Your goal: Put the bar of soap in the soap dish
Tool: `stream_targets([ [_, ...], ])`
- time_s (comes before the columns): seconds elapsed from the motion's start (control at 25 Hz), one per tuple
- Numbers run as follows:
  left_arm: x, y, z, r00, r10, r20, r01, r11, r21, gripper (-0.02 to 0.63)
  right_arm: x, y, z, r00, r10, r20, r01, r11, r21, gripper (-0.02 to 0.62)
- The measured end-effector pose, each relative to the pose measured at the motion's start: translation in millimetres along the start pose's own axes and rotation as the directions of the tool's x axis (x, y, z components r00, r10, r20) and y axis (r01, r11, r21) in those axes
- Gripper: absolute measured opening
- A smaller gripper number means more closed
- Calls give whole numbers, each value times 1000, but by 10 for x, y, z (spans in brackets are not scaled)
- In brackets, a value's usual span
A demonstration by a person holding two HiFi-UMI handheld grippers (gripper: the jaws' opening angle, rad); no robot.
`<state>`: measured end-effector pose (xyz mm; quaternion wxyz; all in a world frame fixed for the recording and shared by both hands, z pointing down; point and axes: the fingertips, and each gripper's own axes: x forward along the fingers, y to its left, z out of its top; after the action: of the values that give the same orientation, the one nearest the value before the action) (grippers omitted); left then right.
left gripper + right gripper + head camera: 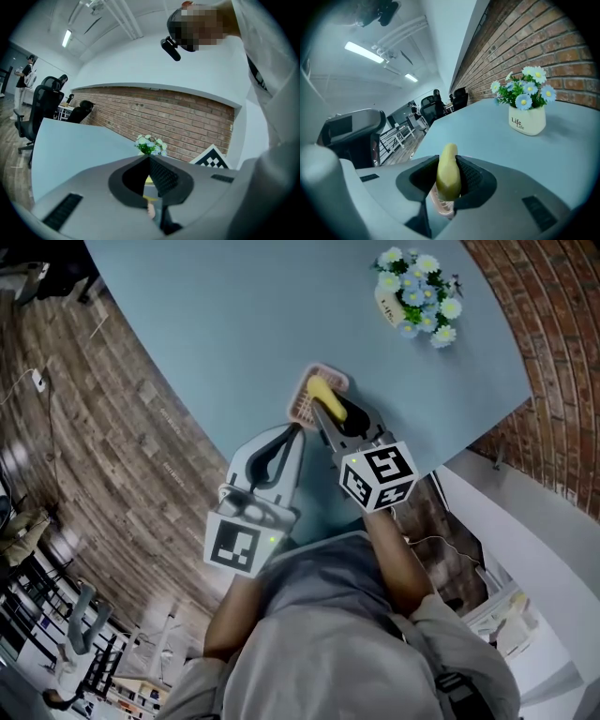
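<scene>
A yellow bar of soap [324, 396] stands on edge between the jaws of my right gripper [330, 416], which is shut on it. The soap hangs just over a pink slotted soap dish [305, 401] on the blue-grey table [234, 324]. In the right gripper view the soap [448, 174] fills the gap of the right gripper [448, 182], with the pink dish [439, 207] showing right below it. My left gripper [299, 429] rests beside the dish on its left, its tips together and nothing between them. In its own view the left gripper [150, 160] is shut.
A cream pot of blue and white flowers [418, 292] stands at the table's far right corner, seen also as the flower pot [527, 106] in the right gripper view. A brick wall [553, 381] runs along the right. Office chairs [40, 110] stand beyond the table's left edge.
</scene>
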<state>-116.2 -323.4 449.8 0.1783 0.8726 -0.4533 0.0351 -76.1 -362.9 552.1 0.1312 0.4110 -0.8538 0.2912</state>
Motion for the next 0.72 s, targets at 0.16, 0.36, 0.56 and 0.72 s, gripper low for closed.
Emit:
stream_targets([
  [0.16, 4, 1, -26, 1000, -5, -7, 5, 1000, -4, 3, 78, -85, -117, 998, -54, -43, 53, 999, -9, 117],
  [0.36, 0, -6, -37, 1000, -23, -11, 23, 1000, -14, 3, 150, -155, -269, 989, -112, -94, 112, 994, -7, 117],
  [0.56, -11, 4, -38, 1000, -22, -5, 22, 1000, -14, 3, 163, -163, -282, 987, -133, -91, 133, 991, -7, 117],
  [0.72, -33, 6, -43, 1000, -21, -5, 21, 1000, -14, 3, 188, -170, -268, 986, -145, -85, 145, 989, -1, 117],
])
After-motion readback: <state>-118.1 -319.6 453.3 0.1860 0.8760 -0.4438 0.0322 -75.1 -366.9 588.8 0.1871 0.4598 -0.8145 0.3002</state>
